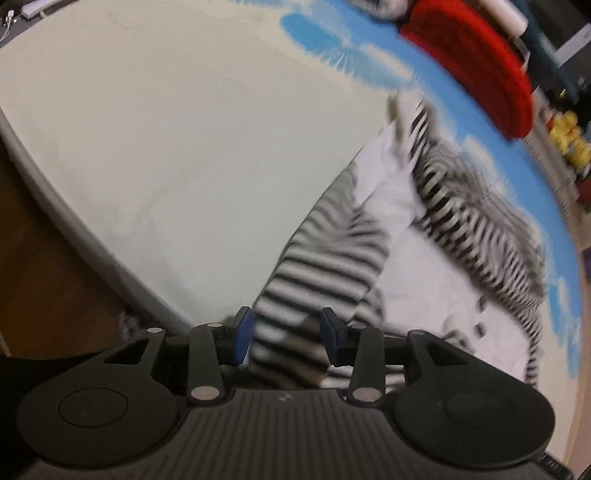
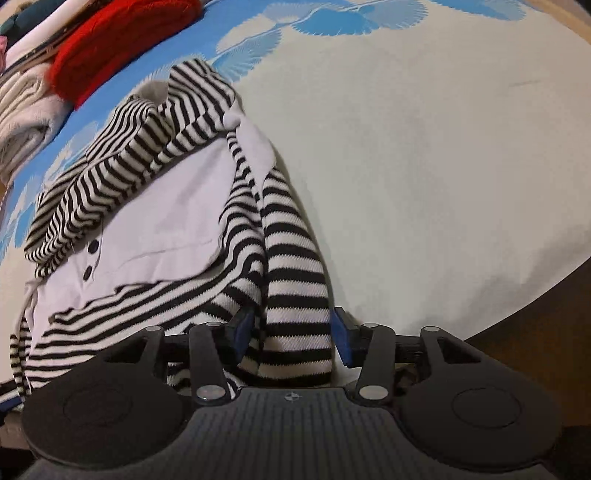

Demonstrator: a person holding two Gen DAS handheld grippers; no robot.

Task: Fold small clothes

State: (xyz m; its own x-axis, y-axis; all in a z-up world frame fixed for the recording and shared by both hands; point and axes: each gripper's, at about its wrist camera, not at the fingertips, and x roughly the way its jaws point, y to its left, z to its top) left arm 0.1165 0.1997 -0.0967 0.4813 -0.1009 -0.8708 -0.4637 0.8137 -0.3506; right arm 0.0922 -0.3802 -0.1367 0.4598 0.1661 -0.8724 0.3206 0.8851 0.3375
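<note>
Closest to me, the right gripper points steeply down at the bed, its two blue pads spread, with a striped sleeve of the garment lying between them. The right pad stands clear of the cloth; whether the left pad touches it I cannot tell.

The left gripper also has its two pads apart, and another striped piece of the same garment runs up between them. That view is blurred, so I cannot tell whether either pad presses on the fabric.

One black-and-white striped top with a pale lilac front panel and two dark buttons lies crumpled on the cream sheet, near the bed's edge.

Beyond it the bedcover turns blue with white fan shapes. Farthest off sits one red knitted item, and beside it one folded cream knit.
</note>
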